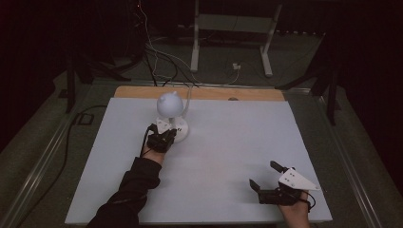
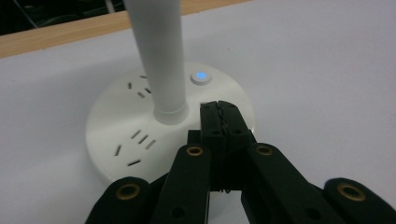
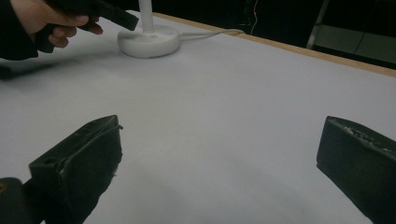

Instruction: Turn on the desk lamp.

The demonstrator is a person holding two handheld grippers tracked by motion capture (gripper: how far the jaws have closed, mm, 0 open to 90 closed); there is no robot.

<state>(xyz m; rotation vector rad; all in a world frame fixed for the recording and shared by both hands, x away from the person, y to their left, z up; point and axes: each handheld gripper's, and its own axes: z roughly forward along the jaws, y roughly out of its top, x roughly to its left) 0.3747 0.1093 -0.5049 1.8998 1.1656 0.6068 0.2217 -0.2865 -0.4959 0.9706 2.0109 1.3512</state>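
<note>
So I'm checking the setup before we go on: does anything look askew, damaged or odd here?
Nothing stands out. The lamp stands upright on its round base, its button glowing blue. The left hand-held gripper is shut over the base; the right hand-held gripper is open above the table.

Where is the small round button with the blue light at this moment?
In the left gripper view, the small round blue-lit button sits on the white round lamp base, beside the white stem, just beyond the shut left gripper.
</note>
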